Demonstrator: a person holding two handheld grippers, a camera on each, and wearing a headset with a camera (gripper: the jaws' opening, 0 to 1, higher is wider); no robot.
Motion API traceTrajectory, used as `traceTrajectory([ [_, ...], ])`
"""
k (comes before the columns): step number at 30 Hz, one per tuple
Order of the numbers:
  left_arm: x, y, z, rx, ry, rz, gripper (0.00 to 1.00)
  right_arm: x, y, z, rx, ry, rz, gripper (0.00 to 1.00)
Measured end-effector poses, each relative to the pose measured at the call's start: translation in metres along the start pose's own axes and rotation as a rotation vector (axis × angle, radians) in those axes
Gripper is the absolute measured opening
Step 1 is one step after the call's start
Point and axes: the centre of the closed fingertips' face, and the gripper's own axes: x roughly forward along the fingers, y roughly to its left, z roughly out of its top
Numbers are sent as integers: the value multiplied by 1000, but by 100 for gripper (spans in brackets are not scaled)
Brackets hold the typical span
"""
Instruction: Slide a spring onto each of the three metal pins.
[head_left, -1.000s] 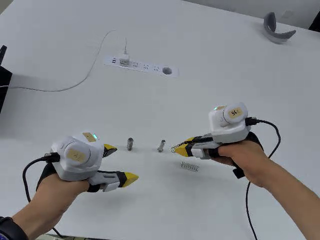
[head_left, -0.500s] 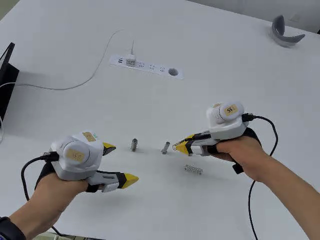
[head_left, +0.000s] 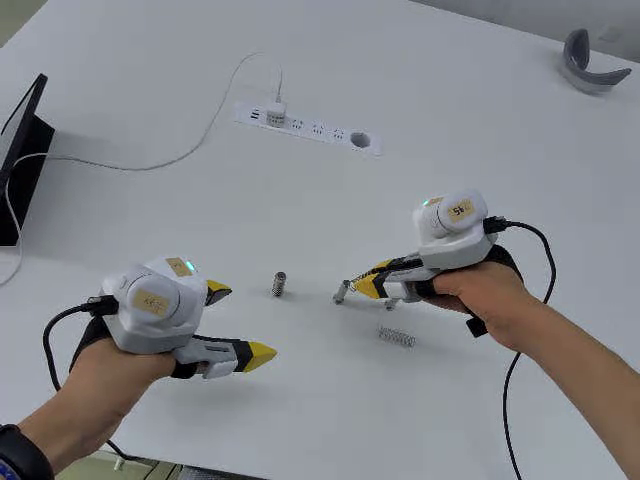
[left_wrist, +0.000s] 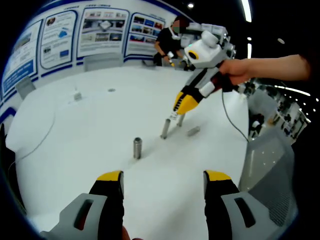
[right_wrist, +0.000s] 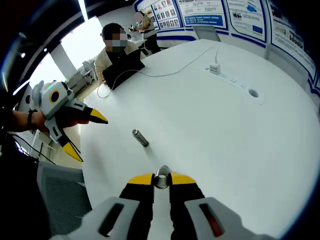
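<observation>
Careful: right hand-held gripper (head_left: 356, 288) clamps a spring (right_wrist: 161, 178), pin (head_left: 341, 292) at nine o'clock; skewed push could topple it; left hand-held gripper (head_left: 248, 321) gapes wide

table (head_left: 450, 80) white | power strip (head_left: 320, 130) white | left tongs (head_left: 240, 322) yellow-tipped | right tongs (head_left: 362, 287) yellow-tipped | spring (right_wrist: 161, 179) silver

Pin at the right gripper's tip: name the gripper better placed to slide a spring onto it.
Right. The right gripper is shut on a spring at that pin; the left gripper is open, empty and farther off.
</observation>
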Motion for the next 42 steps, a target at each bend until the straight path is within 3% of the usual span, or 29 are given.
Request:
traceTrajectory([
  [17, -3, 3, -5, -15, 1, 4, 65, 10, -1, 8, -34, 30, 1, 12],
  [25, -4, 3, -6, -22, 1, 1, 65, 9, 0, 4, -110, 83, -21, 12],
  [42, -3, 0, -5, -24, -2, -6, 64, 7, 1, 2, -118, 91, -25, 12],
])
